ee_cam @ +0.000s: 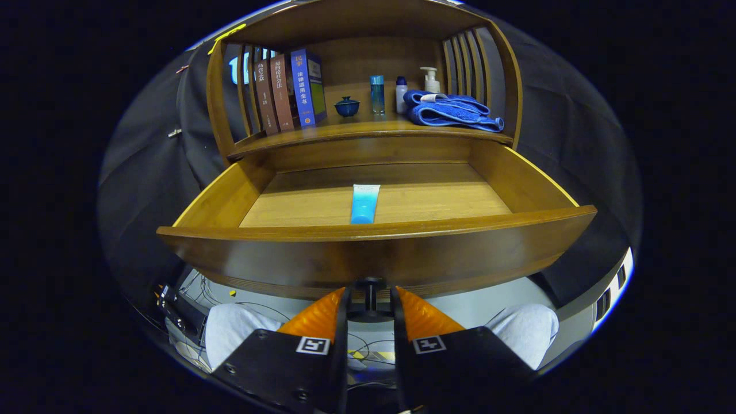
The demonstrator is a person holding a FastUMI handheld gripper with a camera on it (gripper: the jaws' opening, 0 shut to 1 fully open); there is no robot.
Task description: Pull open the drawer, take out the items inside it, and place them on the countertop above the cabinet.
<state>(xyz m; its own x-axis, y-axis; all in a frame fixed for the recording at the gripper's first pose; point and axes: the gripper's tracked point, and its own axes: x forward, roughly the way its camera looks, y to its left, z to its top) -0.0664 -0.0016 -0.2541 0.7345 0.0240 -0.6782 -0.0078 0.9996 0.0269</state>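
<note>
The wooden drawer (374, 256) stands pulled far out of the cabinet, its front panel just ahead of my fingers. On its floor lies a blue tube (365, 204), cap end toward the front panel. My gripper (371, 307) is below the front panel, with the dark drawer knob (371, 293) between its two fingers; both fingers press on the knob's sides. The countertop (368, 129) sits above and behind the drawer.
The countertop carries several upright books (290, 92), a small blue bowl (347, 106), a blue bottle (377, 94), a white bottle (401, 95), a pump bottle (430, 79) and a folded blue towel (451, 109). A person's grey-trousered knees (233, 333) and floor cables (190, 282) lie below the drawer.
</note>
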